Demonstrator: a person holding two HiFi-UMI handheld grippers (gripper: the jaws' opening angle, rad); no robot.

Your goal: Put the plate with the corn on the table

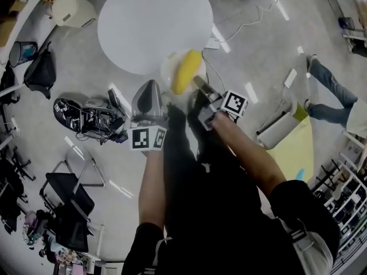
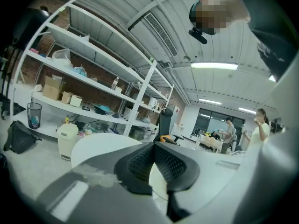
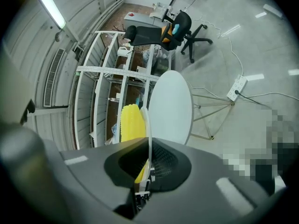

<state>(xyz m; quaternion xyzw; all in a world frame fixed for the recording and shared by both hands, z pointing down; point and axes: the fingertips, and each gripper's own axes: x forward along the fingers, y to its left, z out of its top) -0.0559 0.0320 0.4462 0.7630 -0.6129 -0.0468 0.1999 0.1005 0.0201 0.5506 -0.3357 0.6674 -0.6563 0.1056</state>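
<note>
The yellow corn [image 1: 186,70] lies on a pale plate [image 1: 167,65] held in the air just off the near edge of the round white table [image 1: 155,24]. My right gripper [image 1: 199,83] is shut on the plate's near rim. In the right gripper view the plate [image 3: 149,129] stands edge-on between the pads, with the corn [image 3: 131,122] to its left and the table [image 3: 170,108] beyond. My left gripper [image 1: 152,86] hovers just left of the plate, its tips together and nothing between them. The left gripper [image 2: 154,146] points toward the table [image 2: 100,143].
A white bin [image 1: 71,9] and a black bag [image 1: 40,70] stand left of the table. A dark device with cables [image 1: 86,116] lies on the floor at left. A person's legs [image 1: 330,90] and a yellow mat [image 1: 298,148] are at right. Black chairs [image 1: 69,199] stand lower left.
</note>
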